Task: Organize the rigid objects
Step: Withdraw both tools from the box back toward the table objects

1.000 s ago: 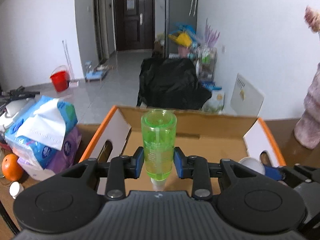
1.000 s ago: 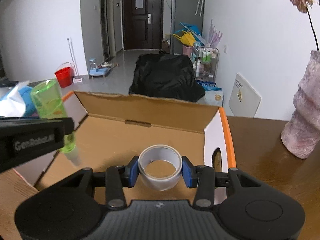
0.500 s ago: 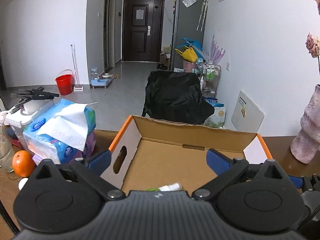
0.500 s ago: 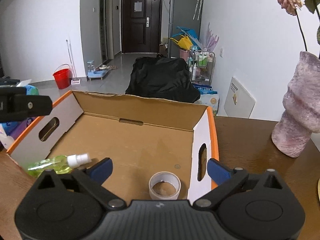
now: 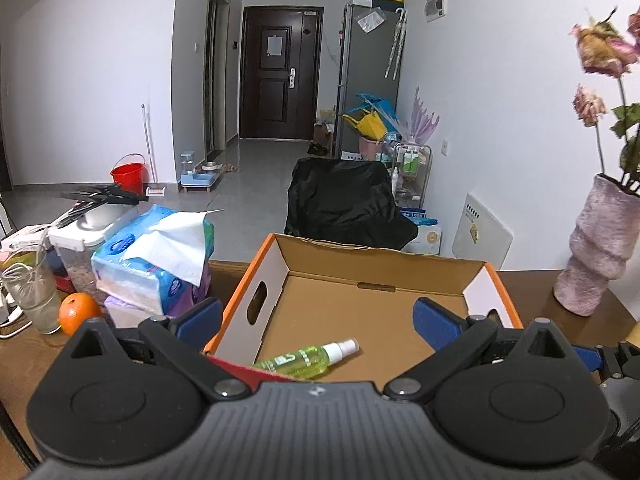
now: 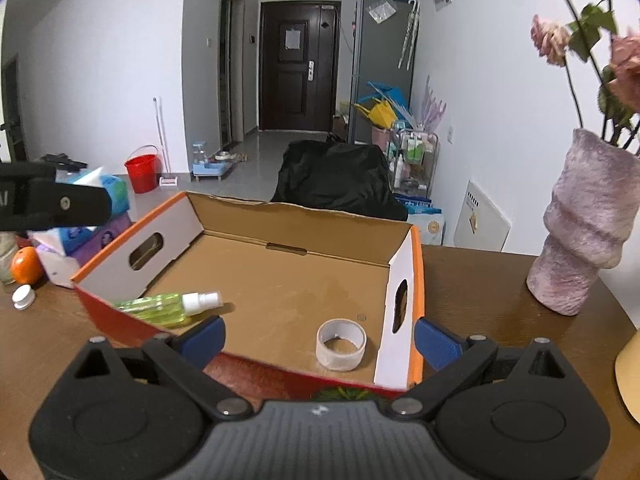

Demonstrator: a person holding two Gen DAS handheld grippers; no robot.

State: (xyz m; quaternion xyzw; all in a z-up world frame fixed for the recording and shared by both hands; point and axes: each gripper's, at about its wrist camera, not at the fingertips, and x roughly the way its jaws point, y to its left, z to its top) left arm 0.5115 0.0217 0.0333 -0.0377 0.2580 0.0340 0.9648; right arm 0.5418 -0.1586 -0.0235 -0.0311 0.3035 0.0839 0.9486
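An open cardboard box (image 5: 372, 268) with orange rims stands on the brown table; it also shows in the right wrist view (image 6: 288, 220). A green spray bottle (image 5: 308, 358) lies on its side in the box's near left part, also in the right wrist view (image 6: 168, 304). A roll of clear tape (image 6: 341, 345) stands in the box's near right corner. My left gripper (image 5: 318, 320) is open and empty above the box's near edge. My right gripper (image 6: 320, 338) is open and empty, just above and behind the tape.
Tissue packs (image 5: 156, 256), an orange (image 5: 78, 312), a glass (image 5: 30, 292) and a white cap (image 6: 22, 297) sit left of the box. A pink vase (image 6: 580, 232) with flowers stands on the right. The left gripper's body (image 6: 52, 204) shows at the left.
Both grippers opened. The bottle and the tape roll dropped into the box, and both grippers drew back and up from it.
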